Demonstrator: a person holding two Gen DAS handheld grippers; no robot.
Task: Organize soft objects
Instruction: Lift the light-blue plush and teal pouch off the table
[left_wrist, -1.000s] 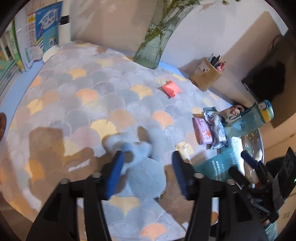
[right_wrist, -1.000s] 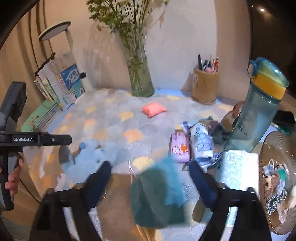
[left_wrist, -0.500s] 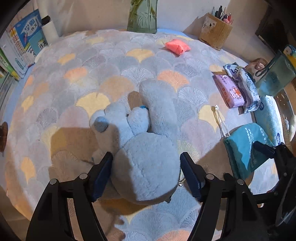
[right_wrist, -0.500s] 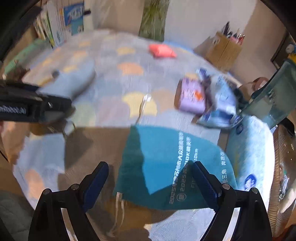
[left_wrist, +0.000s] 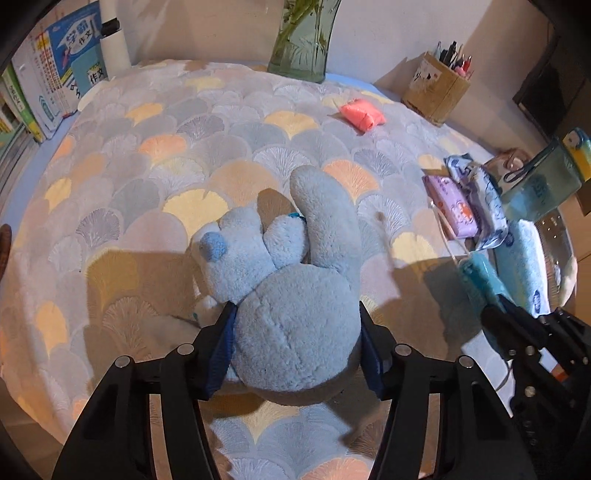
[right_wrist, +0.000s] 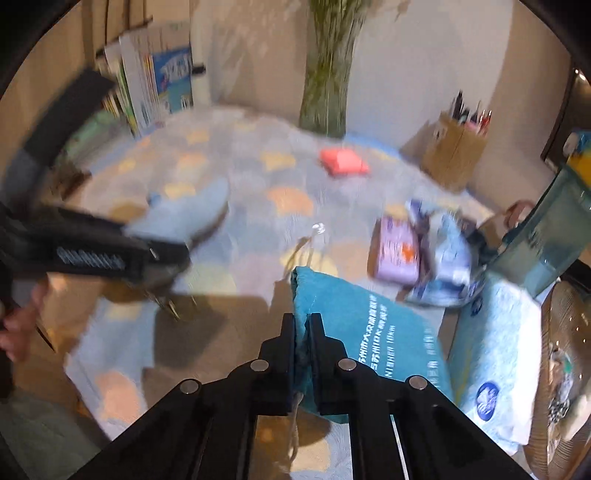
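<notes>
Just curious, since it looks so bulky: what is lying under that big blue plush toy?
The blue plush toy, gripped by the left claw, lies on the scallop-patterned cloth. A small white scrap peeks out at its left edge. Anything beneath its body is covered.

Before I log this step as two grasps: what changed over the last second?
Left gripper came down and closed on the blue plush toy. Right gripper dropped to the teal drawstring bag and pinched its edge shut. Pink pouch, pen holder and vase stayed put.
</notes>
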